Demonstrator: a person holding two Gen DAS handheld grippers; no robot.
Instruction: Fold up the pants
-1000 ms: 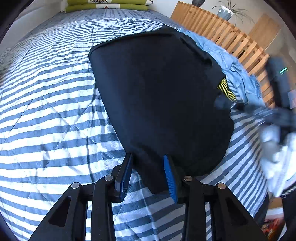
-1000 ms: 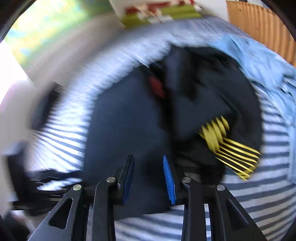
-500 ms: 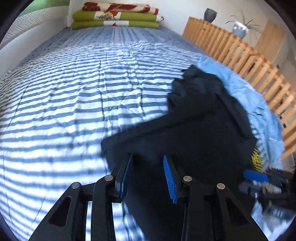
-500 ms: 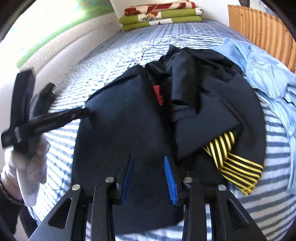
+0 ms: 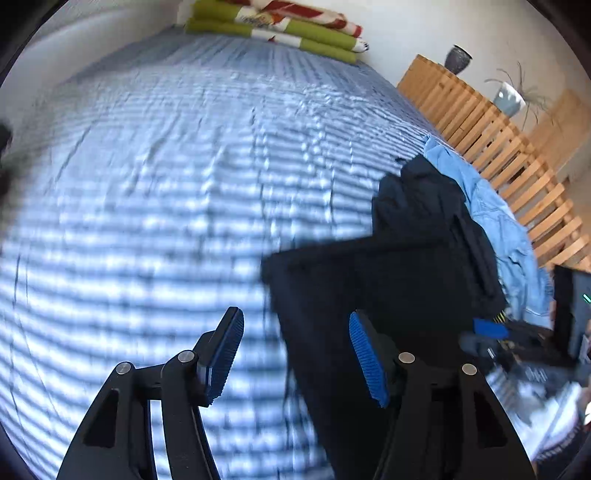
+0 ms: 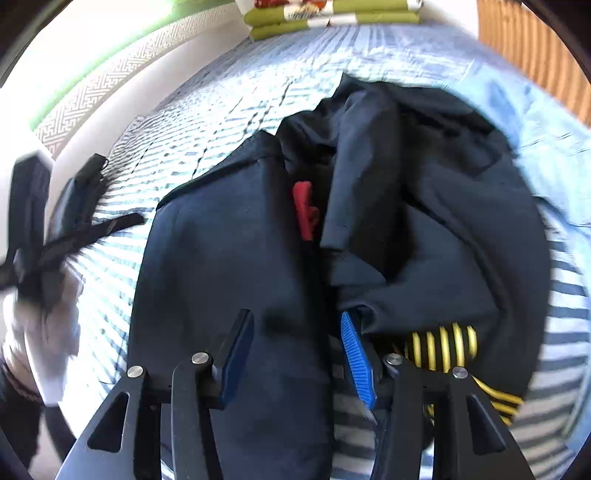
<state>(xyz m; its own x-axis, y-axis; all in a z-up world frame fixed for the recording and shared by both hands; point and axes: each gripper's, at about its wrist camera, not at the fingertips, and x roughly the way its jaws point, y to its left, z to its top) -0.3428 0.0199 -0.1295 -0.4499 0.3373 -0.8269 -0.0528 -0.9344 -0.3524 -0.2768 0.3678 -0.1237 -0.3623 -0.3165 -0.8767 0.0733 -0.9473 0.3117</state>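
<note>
Dark navy pants [image 5: 373,288] [image 6: 229,266] lie folded flat on the striped bed. My left gripper [image 5: 295,350] hangs open above the pants' left edge, with nothing between its blue pads. My right gripper [image 6: 295,354] is open too, low over the near end of the pants, its right pad beside a rumpled dark garment [image 6: 424,206]. A small red tag [image 6: 306,210] shows where the pants meet that garment. In the left wrist view the right gripper [image 5: 517,336] appears at the far right; in the right wrist view the left gripper [image 6: 62,229] is blurred at the left.
The blue-and-white striped bedspread [image 5: 166,184] stretches left and far. A black garment with yellow stripes [image 6: 447,347] and a light blue denim piece [image 5: 491,218] lie right of the pants. Folded green and red blankets [image 5: 280,29] sit at the head. A wooden slat rail [image 5: 509,155] borders the right side.
Both grippers have opened wider. The left gripper has swung left off the pants, which now sit to its right. The right gripper has moved closer over the near end of the pants.
</note>
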